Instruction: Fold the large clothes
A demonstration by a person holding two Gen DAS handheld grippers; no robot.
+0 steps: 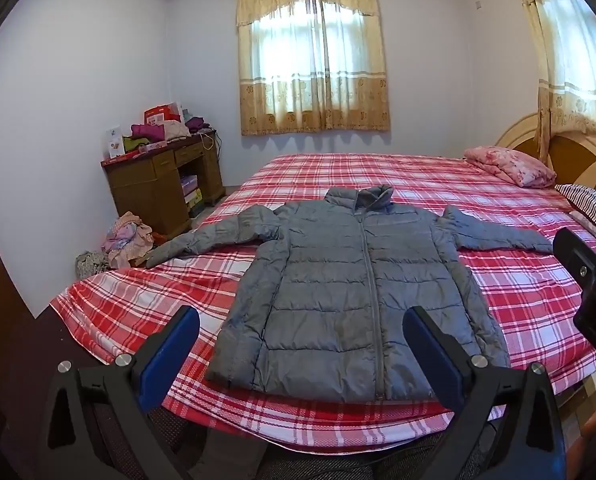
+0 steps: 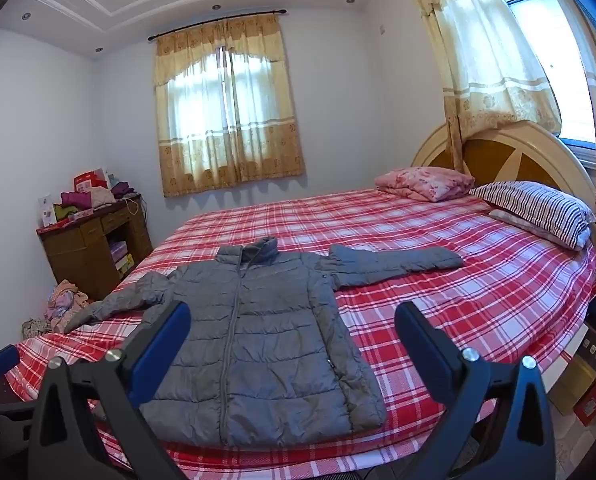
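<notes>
A grey quilted puffer jacket (image 1: 349,280) lies flat and zipped on the bed, collar toward the window and both sleeves spread sideways; the right wrist view shows the same jacket (image 2: 258,344). My left gripper (image 1: 301,328) hovers open before the jacket's hem, blue pads wide apart and empty. My right gripper (image 2: 294,324) is open too, held short of the hem's right side with nothing between its fingers. The left sleeve cuff (image 1: 166,254) reaches the bed's left edge. The right sleeve (image 2: 397,262) points toward the pillows.
The bed (image 1: 517,292) carries a red plaid sheet. A pink folded quilt (image 2: 425,182) and a striped pillow (image 2: 537,208) lie by the headboard. A wooden desk (image 1: 162,184) piled with clothes stands at the left, with a clothes heap (image 1: 128,240) on the floor. Boxes (image 2: 589,380) sit at the right.
</notes>
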